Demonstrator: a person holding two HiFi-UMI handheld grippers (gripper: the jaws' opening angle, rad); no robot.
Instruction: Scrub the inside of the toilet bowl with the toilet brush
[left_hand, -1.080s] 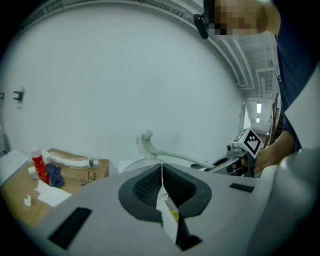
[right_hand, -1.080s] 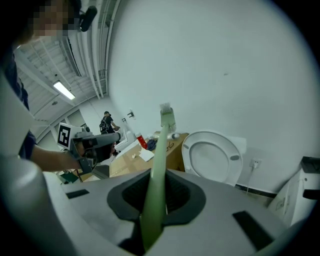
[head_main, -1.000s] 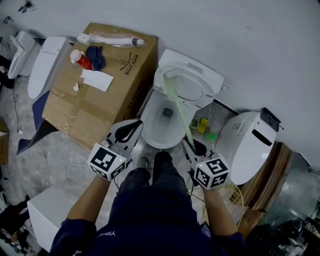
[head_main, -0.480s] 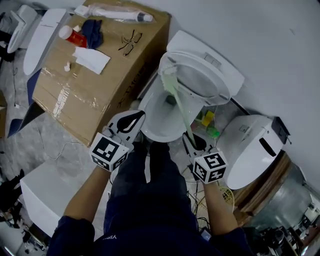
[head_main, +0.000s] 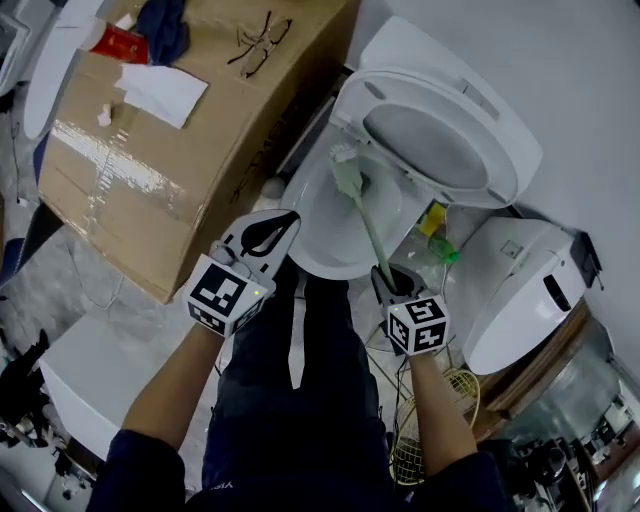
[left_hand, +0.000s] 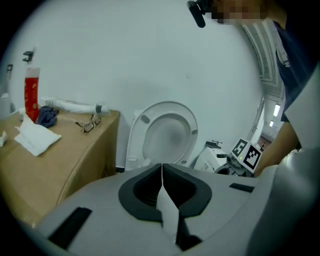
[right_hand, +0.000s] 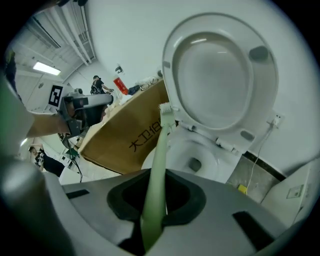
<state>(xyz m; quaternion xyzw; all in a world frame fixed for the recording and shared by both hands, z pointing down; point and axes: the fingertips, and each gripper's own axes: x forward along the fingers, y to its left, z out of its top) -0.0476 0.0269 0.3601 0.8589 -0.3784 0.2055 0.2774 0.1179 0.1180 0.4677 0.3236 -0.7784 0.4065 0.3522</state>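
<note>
Over the toilet bowl (head_main: 308, 232), right gripper (head_main: 385, 276) clamping toilet brush (head_main: 371, 232), angled downward, left gripper (head_main: 279, 223) closed, empty, beside front rim

Both bare forearms reach forward and down. The left arm (head_main: 172, 392) holds the left gripper (head_main: 263, 236) with jaws pressed together and nothing between them. The right arm (head_main: 440, 415) holds the right gripper (head_main: 386, 281) just to the right of the person's legs (head_main: 300, 380), jaws clamped on the brush (head_main: 371, 233), which slants up and away.
</note>
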